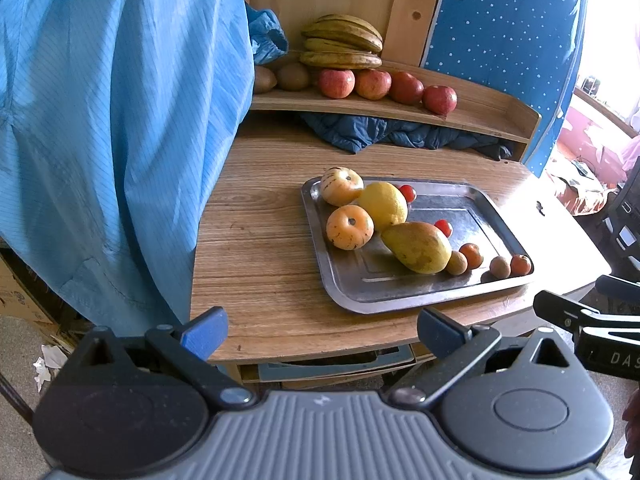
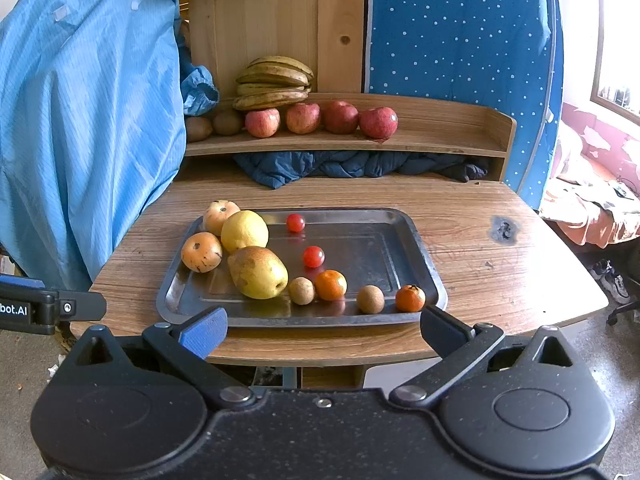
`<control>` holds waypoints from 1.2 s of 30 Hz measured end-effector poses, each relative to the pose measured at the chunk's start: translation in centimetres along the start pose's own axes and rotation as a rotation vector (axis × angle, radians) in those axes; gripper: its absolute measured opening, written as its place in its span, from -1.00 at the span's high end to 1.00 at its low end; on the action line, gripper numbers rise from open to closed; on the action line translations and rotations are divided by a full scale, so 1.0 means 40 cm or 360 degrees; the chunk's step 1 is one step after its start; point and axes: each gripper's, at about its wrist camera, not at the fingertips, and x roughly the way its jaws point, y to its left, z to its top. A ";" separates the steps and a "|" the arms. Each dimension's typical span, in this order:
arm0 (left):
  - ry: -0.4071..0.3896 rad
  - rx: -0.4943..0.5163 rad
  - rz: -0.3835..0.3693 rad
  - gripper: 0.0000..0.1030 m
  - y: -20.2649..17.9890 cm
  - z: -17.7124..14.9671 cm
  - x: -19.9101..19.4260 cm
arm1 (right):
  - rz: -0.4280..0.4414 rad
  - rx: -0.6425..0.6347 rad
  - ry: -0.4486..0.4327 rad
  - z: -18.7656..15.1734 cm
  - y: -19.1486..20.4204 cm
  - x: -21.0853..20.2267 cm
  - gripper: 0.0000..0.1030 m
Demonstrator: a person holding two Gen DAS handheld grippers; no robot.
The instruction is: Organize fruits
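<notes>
In the left wrist view, the left gripper (image 1: 322, 334) hangs off the near edge of the wood-grain table (image 1: 256, 264), its blue-padded fingers spread wide with nothing between them, probably because no fruit has been chosen yet. Ahead lies the rectangular steel tray (image 1: 400, 300), and the larger fruit is bunched at its far-left end: two pale orange round fruits (image 1: 349, 227), a yellow lemon (image 1: 383, 205) and a yellow-green pear (image 1: 418, 246) touching one another, which looks like sorting by size. Small red cherry tomatoes (image 1: 443, 227) and little orange and brown fruits sit toward the tray's right side. On the raised wooden shelf (image 1: 480, 118) at the far side, four red apples (image 1: 372, 84) stand in a row in front of a bunch of browning bananas (image 1: 342, 42), apparently already grouped by kind. In the right wrist view, the right gripper (image 2: 322, 334) likewise waits off the near edge, fingers apart and empty, aimed at the tray's near rim. Directly before it a small mandarin (image 2: 330, 285) and a round brown fruit (image 2: 301, 290) lie just beside the pear, with another pair further right, so these small pieces seem the handiest next pick.
</notes>
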 end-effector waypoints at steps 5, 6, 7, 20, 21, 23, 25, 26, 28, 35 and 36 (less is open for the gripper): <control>0.0003 -0.0003 0.0003 -0.99 0.004 0.004 0.003 | 0.0001 0.0001 0.0000 0.001 0.000 0.002 -0.99; 0.0004 -0.0003 0.0003 -0.99 0.005 0.004 0.003 | 0.0001 0.0001 0.0000 0.001 0.000 0.002 -0.99; 0.0004 -0.0003 0.0003 -0.99 0.005 0.004 0.003 | 0.0001 0.0002 0.0000 0.002 0.000 0.002 -0.99; 0.0015 -0.0008 -0.0008 -0.99 0.003 0.009 0.016 | -0.0004 0.0007 0.0010 0.002 -0.006 0.017 -0.99; 0.0015 -0.0007 -0.0008 -0.99 0.003 0.009 0.016 | -0.0003 0.0007 0.0010 0.002 -0.007 0.017 -0.99; 0.0017 -0.0006 -0.0006 -0.99 0.003 0.010 0.017 | -0.0004 0.0007 0.0011 0.002 -0.007 0.017 -0.99; 0.0017 -0.0005 -0.0005 -0.99 0.002 0.010 0.017 | -0.0003 0.0007 0.0012 0.002 -0.008 0.020 -0.99; 0.0017 -0.0005 -0.0005 -0.99 0.003 0.010 0.016 | -0.0003 0.0007 0.0012 0.002 -0.008 0.021 -0.99; 0.0018 -0.0006 -0.0005 -0.99 0.004 0.010 0.016 | -0.0003 0.0007 0.0013 0.001 -0.008 0.021 -0.99; 0.0023 -0.0024 -0.0040 -0.99 0.005 0.010 0.018 | -0.0004 0.0007 0.0014 0.003 -0.006 0.019 -0.99; 0.0022 -0.0024 -0.0036 -0.99 0.005 0.010 0.017 | -0.0004 0.0007 0.0014 0.004 -0.006 0.018 -0.99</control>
